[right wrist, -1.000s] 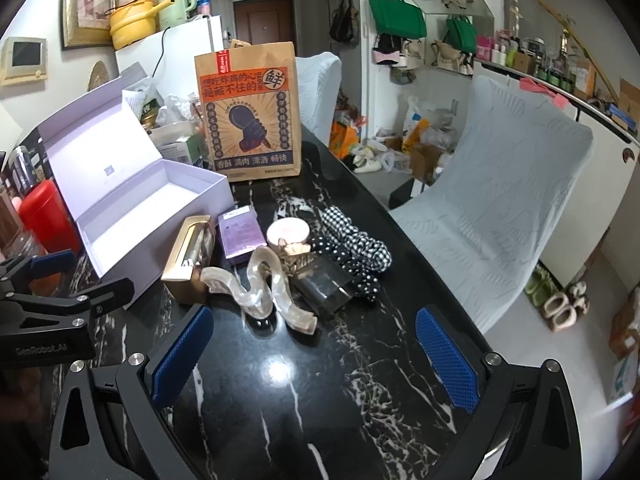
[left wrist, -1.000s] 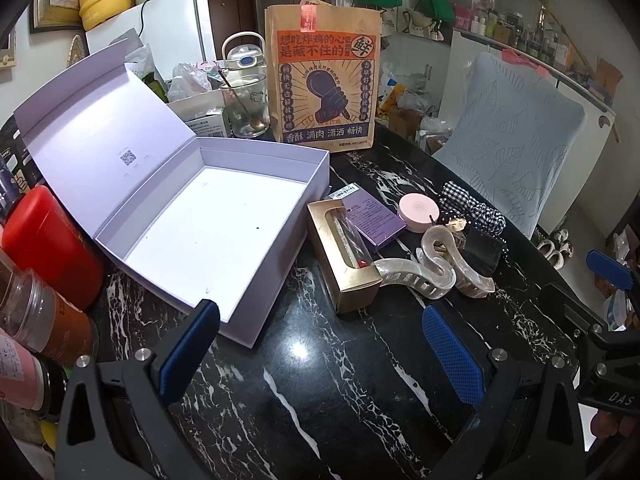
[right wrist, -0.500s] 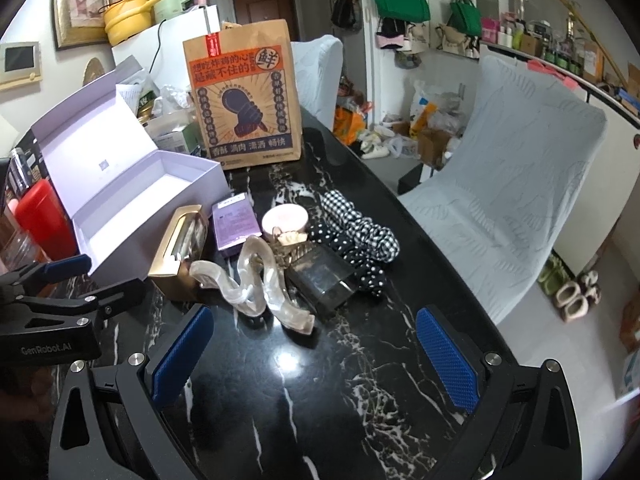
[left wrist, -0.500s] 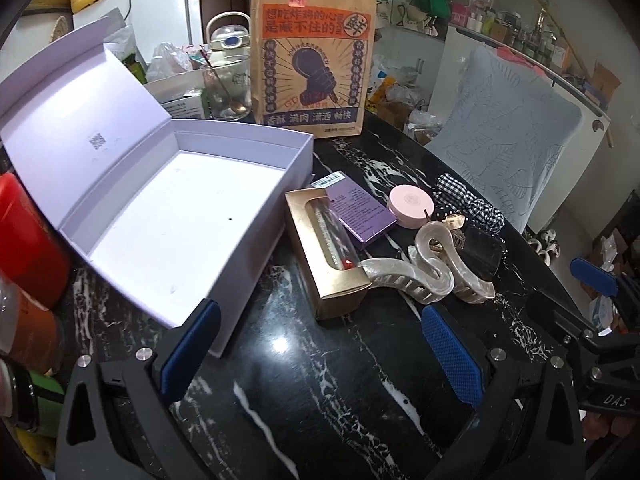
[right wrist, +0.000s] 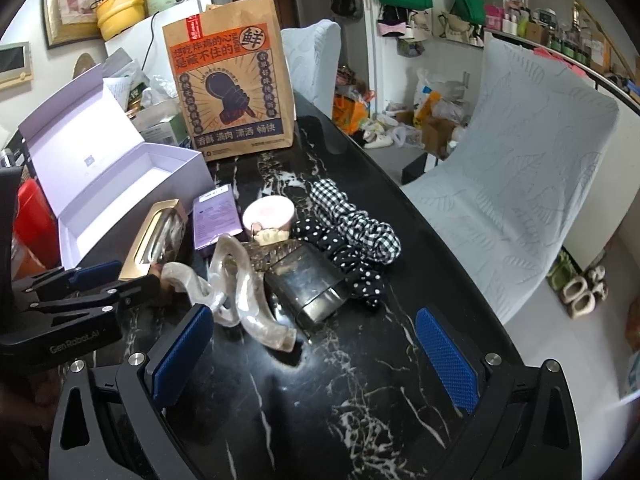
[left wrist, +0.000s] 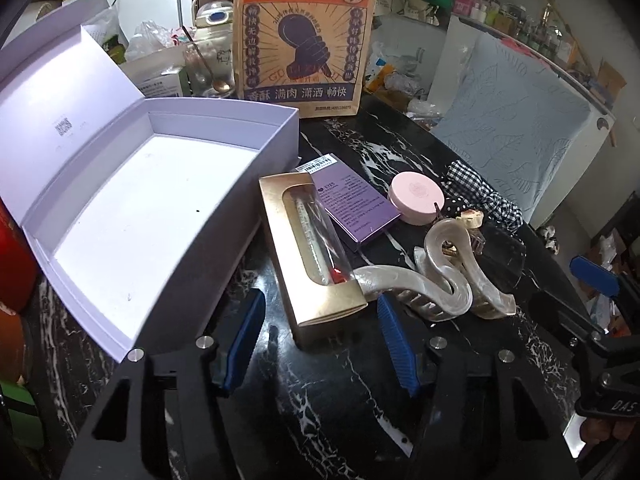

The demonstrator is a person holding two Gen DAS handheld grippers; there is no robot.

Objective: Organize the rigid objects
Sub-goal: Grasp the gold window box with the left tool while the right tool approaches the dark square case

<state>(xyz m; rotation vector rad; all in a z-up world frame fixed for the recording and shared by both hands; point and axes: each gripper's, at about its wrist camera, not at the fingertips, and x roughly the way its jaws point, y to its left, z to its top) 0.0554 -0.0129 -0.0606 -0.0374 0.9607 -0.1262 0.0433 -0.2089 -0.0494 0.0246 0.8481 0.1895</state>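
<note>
1. The left gripper has its blue-padded jaws closing in around the near end of the long gold cardboard box with the clear window. The box end sits between the pads, but there's still a gap on both sides, so no squeeze yet as far as I can see.
2. The right gripper is wide open with nothing between its jaws, just hanging over bare black marble-look tabletop, near the dark glossy flat case.
3. Just beside the gold box: a pearly white wavy hair claw clip touching its near right corner, plus a purple flat carton and a round pink compact.
4. Looks like the pick-up step for the gold box. The open white gift box right next to it is empty, probably the destination.
5. Next move needs a firm pinch, then a lift clear of the claw clip so it doesn't get dragged along.
</note>
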